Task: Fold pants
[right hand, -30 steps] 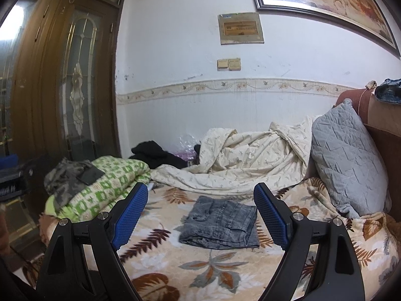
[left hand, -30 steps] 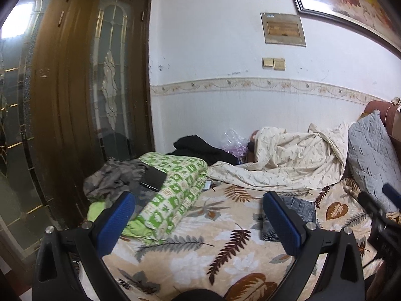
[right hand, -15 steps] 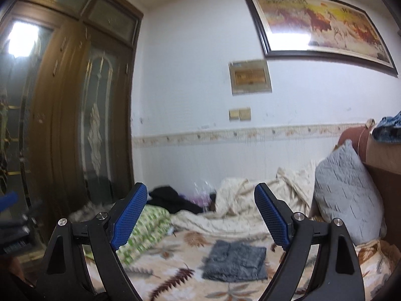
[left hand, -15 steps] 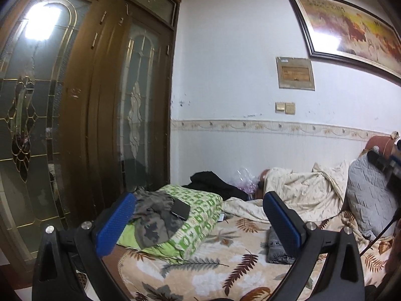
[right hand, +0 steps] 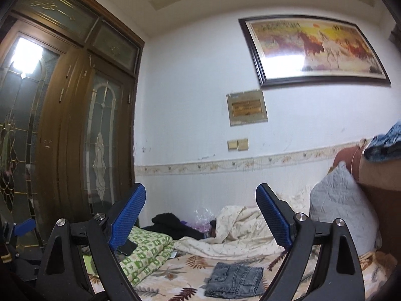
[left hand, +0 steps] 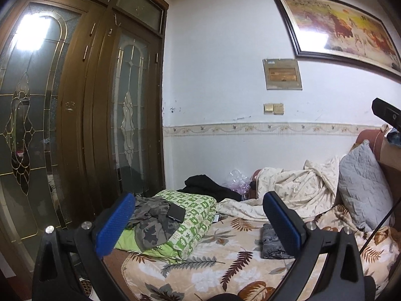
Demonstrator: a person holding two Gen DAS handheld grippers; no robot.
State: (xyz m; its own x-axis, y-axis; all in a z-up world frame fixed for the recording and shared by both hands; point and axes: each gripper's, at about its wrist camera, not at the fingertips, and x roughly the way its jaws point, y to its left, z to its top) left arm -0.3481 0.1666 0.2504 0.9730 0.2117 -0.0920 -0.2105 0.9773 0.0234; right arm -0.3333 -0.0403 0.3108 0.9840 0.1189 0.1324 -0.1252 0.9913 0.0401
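The grey denim pants (right hand: 235, 279) lie folded into a flat rectangle on the leaf-print bed cover (right hand: 180, 278). In the left wrist view they (left hand: 272, 242) are partly hidden behind my right-hand blue finger. My left gripper (left hand: 198, 217) is open and empty, held well above and back from the bed. My right gripper (right hand: 200, 205) is open and empty too, raised high and far from the pants. Part of my left gripper (right hand: 22, 227) shows at the left edge of the right wrist view.
A folded green-and-white quilt (left hand: 190, 215) with a camouflage garment (left hand: 150, 223) and a black phone (left hand: 176, 213) lies at the bed's left. A crumpled cream blanket (left hand: 288, 190), black clothes (left hand: 208, 186) and a grey pillow (left hand: 363, 188) line the back. A wooden wardrobe (left hand: 75, 125) stands left.
Both grippers have risen and tilted up, away from the bed. The folded pants now sit lower and smaller in both views. Both jaws stay open.
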